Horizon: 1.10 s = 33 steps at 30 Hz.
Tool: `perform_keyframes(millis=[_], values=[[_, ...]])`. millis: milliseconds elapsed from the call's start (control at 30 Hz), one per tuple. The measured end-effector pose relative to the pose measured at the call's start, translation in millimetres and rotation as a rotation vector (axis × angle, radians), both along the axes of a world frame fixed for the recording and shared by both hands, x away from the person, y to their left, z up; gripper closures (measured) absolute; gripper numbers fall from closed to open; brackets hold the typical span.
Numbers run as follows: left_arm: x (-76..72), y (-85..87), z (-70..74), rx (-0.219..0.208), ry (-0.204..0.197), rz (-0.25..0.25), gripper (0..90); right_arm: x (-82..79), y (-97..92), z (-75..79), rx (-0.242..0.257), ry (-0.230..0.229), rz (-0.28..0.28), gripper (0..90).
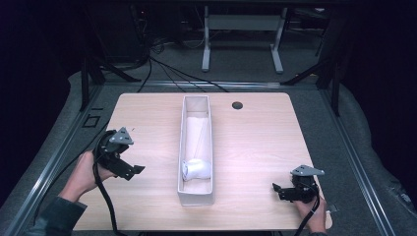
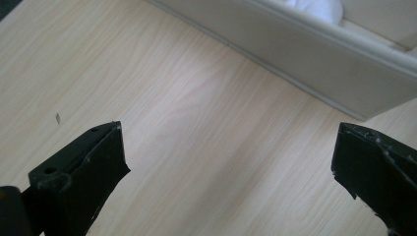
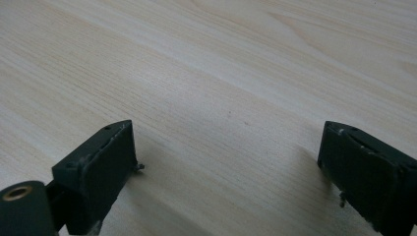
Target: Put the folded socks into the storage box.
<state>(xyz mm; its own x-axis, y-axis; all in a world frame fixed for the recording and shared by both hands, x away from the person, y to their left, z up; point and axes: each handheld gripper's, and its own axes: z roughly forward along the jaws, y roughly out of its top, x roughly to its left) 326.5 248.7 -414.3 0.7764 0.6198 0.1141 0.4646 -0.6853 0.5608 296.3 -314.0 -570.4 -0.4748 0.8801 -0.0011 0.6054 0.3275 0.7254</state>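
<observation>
Both my grippers have jaws spread wide, holding nothing. Left gripper (image 1: 129, 169) sits just beside the long white box (image 1: 180, 162), whose axis runs away from me; the rolled white cloth (image 1: 196, 169) lies at its near end. Right gripper (image 1: 281, 191) is farther off.

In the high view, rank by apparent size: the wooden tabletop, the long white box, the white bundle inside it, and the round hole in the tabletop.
1. wooden tabletop
2. long white box
3. white bundle
4. round hole
</observation>
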Motion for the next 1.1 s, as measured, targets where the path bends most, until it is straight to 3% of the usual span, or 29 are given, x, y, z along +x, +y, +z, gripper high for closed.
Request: perform_keyframes(millis=[133,333,433,533,567,633,667,700,833,867,1100], values=[[-3.7,9.7,-12.0,-0.013,0.01,0.031,0.0,0.0,0.0,0.0,0.0,0.0,0.0,7.1],[-11.2,27.0,-43.9,-0.021,0.037,0.092,0.0,0.0,0.0,0.0,0.001,0.001,0.0,7.1],[-12.7,31.0,-53.1,-0.019,0.038,0.107,0.0,0.0,0.0,0.0,0.001,0.001,0.0,7.1],[-13.6,36.4,-68.6,-0.022,0.056,0.129,0.0,0.0,0.0,0.0,0.001,0.0,0.0,7.1],[-13.9,39.0,-80.0,-0.019,0.064,0.148,0.0,0.0,0.0,0.0,0.001,0.001,0.0,7.1],[-14.0,40.1,-85.7,-0.016,0.065,0.158,0.0,0.0,0.0,0.0,0.001,0.001,0.0,7.1],[-14.2,42.7,-97.3,-0.017,0.066,0.18,0.0,0.0,0.0,0.0,0.001,0.0,0.0,7.1],[-14.2,42.7,-97.3,-0.017,0.066,0.18,0.0,0.0,0.0,0.0,0.001,0.0,0.0,7.1],[-13.4,48.2,-125.4,-0.023,0.066,0.233,0.0,0.0,0.0,0.0,0.001,0.0,0.0,7.1],[-13.4,48.2,-125.4,-0.023,0.066,0.233,0.0,0.0,0.0,0.0,0.001,0.0,0.0,7.1],[-13.6,56.4,-147.0,-0.117,0.033,0.306,0.0,0.0,0.1,0.1,0.0,0.001,0.0,7.0]])
